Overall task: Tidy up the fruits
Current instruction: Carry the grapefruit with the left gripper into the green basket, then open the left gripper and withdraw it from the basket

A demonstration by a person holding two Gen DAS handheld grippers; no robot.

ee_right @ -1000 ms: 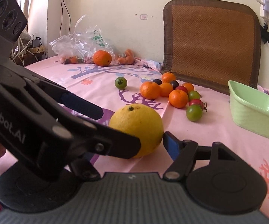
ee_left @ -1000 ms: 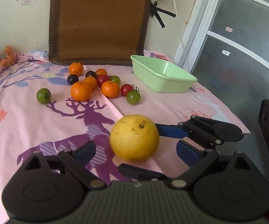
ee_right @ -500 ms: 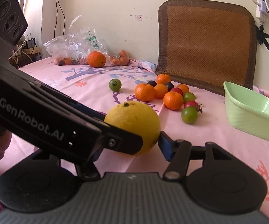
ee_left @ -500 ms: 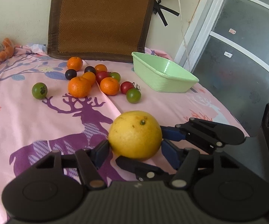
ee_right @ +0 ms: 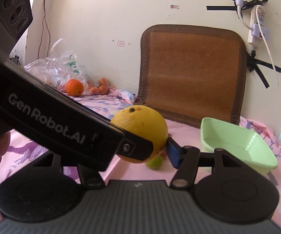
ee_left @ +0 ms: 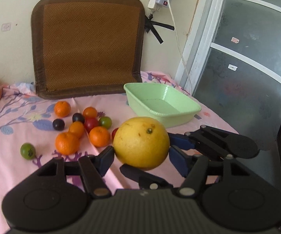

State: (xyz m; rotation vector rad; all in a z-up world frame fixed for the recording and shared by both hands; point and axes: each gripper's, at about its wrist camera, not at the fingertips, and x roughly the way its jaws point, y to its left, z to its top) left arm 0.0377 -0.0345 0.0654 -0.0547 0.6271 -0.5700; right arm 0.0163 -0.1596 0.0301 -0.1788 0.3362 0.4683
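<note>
Above the pink cloth [ee_left: 8, 177] that covers the worktop, a big yellow citrus [ee_left: 141, 143] hangs clear of the surface, clamped from two sides at once. Both sets of jaws stand about half open, and both have just been closing, with the citrus between them. The left gripper [ee_left: 141, 157] presses its blue pads [ee_left: 106, 159] against the fruit's left and right flanks. The right gripper [ee_right: 140, 150] comes in from the right side of the left wrist view, one blue pad on the fruit's far right flank and its other finger running under the fruit. From the right wrist view the left gripper's black body crosses the foreground and hides the near pad; the far blue pad sits against the citrus.

Behind the citrus lies the green tray [ee_left: 195, 108], open side up, near the worktop's right edge. To its left is a loose cluster of small fruit: several mandarins [ee_left: 67, 143], two dark plums [ee_left: 58, 124], a red tomato [ee_left: 91, 123] and a green one [ee_left: 105, 121]. Another green fruit [ee_left: 27, 150] sits alone further left. A brown woven mat [ee_left: 87, 44] leans against the wall behind. At the far left corner, an orange [ee_right: 74, 87] rests beside a clear plastic bag [ee_right: 54, 66].
</note>
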